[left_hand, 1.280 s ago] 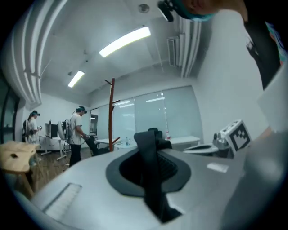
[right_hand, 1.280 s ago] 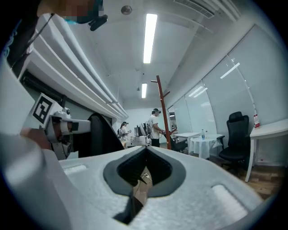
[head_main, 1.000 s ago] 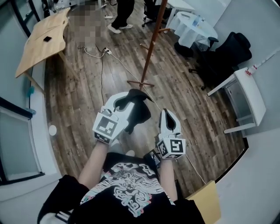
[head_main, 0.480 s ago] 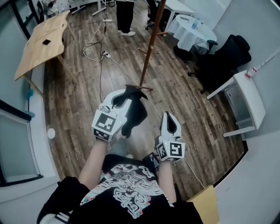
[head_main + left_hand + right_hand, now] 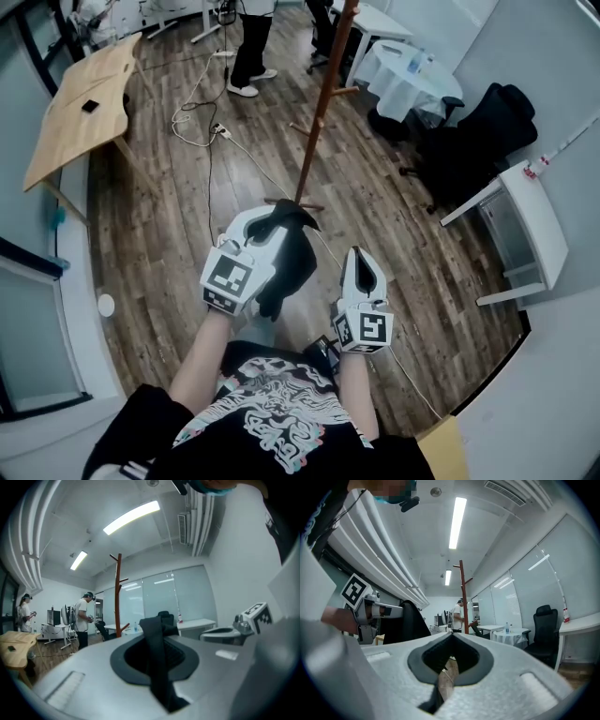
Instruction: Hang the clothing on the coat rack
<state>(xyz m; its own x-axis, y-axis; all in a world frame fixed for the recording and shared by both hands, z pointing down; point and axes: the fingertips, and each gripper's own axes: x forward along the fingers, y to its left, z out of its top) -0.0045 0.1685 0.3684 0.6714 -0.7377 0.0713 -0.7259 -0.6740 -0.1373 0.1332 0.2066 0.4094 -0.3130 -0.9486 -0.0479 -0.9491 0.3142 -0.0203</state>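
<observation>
In the head view my left gripper (image 5: 270, 223) is shut on a piece of black clothing (image 5: 294, 259), which hangs down from its jaws above the wooden floor. The left gripper view shows a strip of that black cloth (image 5: 158, 667) pinched between the jaws. To the right and a little nearer me, my right gripper (image 5: 359, 257) is shut with nothing in it. The brown coat rack (image 5: 323, 103) stands just beyond the left gripper, its base (image 5: 296, 202) close to the clothing. The rack (image 5: 118, 597) rises ahead in the left gripper view, and the rack (image 5: 463, 597) shows in the right gripper view too.
A wooden table (image 5: 80, 103) stands at the back left, with cables (image 5: 202, 122) on the floor beside it. A round white-clothed table (image 5: 412, 66), a black office chair (image 5: 478, 122) and a white desk (image 5: 534, 216) line the right. A person (image 5: 248, 47) stands at the back.
The coat rack and its base have come nearer to the grippers in the head view. Both grippers keep about the same pose, the left still shut on the black clothing.
</observation>
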